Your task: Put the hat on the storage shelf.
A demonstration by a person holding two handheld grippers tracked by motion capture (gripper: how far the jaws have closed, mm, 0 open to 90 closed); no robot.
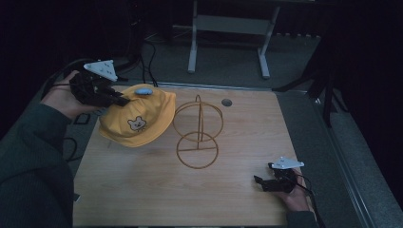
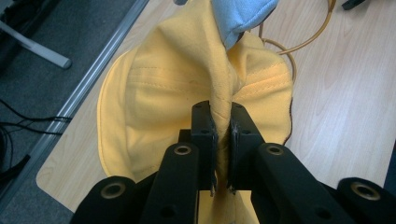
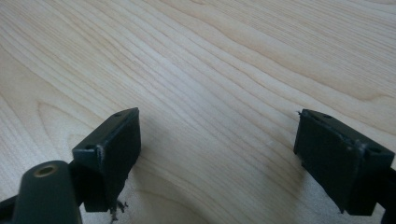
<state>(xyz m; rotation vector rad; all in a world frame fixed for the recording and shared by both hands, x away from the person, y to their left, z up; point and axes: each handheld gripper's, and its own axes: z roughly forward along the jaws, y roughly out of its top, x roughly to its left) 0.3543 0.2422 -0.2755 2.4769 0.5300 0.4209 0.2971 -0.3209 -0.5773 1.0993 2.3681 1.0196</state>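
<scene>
Here the left gripper's fingers [image 2: 208, 135] are pinching a fold of the yellow hat [image 1: 135, 118], which is hanging just left of the wire stand [image 1: 197, 135]; the right gripper [image 1: 266, 183], fingers spread, is resting well apart on the desk [image 1: 142, 190]

High view dim, underexposed; the surroundings fall to near black, the table [image 1: 190, 190] stays readable. Both gripper views brighter, evenly lit, soft shadows under jaws. Near jaw parts slightly out of focus, wood grain sharp. No glare.
</scene>
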